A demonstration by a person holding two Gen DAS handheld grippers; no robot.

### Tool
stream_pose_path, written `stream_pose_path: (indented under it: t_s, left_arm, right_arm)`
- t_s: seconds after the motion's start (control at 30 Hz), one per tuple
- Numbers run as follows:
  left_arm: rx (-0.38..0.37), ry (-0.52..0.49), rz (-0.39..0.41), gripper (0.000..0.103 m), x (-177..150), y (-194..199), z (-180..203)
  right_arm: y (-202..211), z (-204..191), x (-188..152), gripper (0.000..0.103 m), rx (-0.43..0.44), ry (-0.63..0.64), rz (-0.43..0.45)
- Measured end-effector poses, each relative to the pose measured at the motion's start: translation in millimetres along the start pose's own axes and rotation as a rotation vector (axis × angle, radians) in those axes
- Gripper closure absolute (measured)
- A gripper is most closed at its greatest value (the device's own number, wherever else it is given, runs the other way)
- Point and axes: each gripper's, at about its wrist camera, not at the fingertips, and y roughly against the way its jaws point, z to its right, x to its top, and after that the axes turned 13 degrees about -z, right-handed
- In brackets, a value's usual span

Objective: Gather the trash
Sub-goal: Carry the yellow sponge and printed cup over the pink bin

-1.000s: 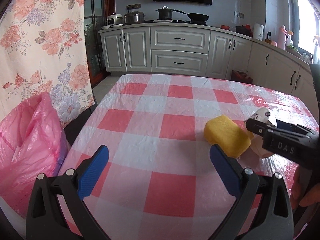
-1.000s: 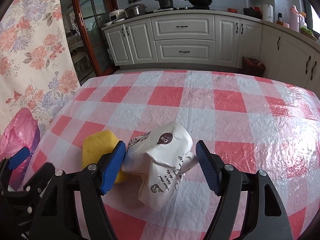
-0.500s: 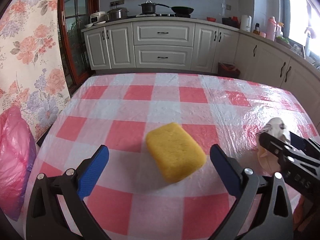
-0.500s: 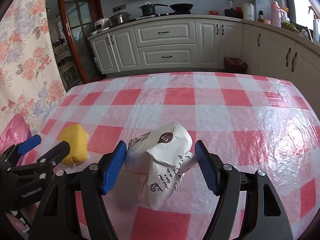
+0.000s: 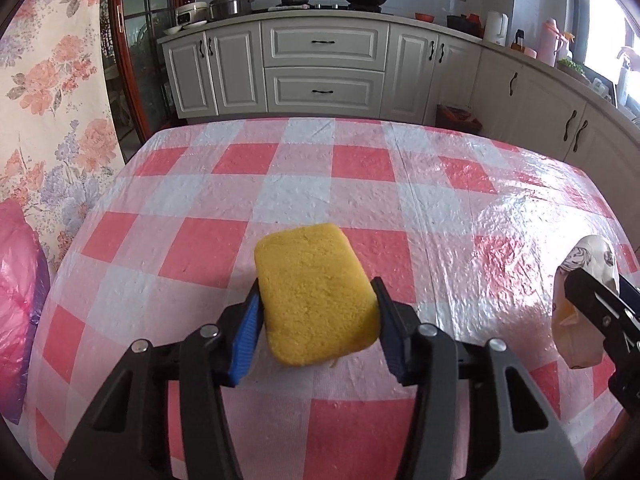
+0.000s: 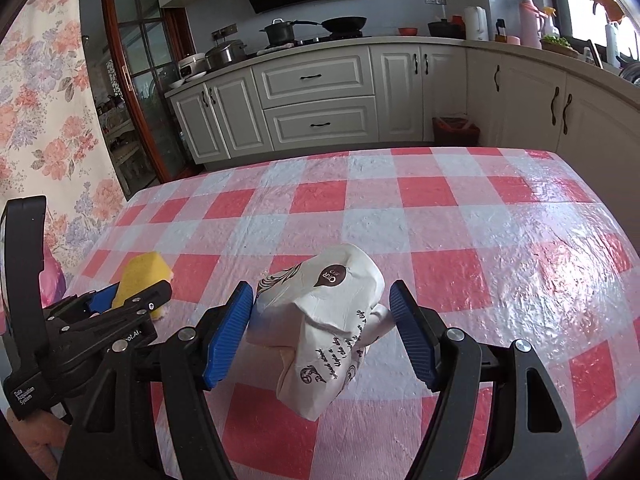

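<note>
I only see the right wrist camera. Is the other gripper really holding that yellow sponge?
Observer: Yes. The left gripper is shut on the sponge, one jaw on each side.
Operator: Where's the trash bag?
Observer: A pink bag sits off the table's left edge, below the flowered curtain. That's the far side from the paper bag your right gripper holds.
</note>
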Motion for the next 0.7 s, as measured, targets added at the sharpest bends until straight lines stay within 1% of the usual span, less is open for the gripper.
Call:
stream_pose_path:
  t_s: [0.3, 0.5, 0.7]
  left_arm:
    - [-0.007, -0.03, 0.044, 0.055, -34, 31, -8]
    - [-0.001, -0.038, 0.087, 0.055, -62, 61, -25]
    - [0.013, -0.028, 0.118, 0.055, -84, 86, -47]
  right_arm:
    - [14, -15, -17, 0.036, 0.008, 0.029, -0.001]
    - [25, -31, -32, 0.036, 0.005, 0.061, -0.005]
    - [39, -57, -46, 0.036, 0.012, 0.112, 0.001]
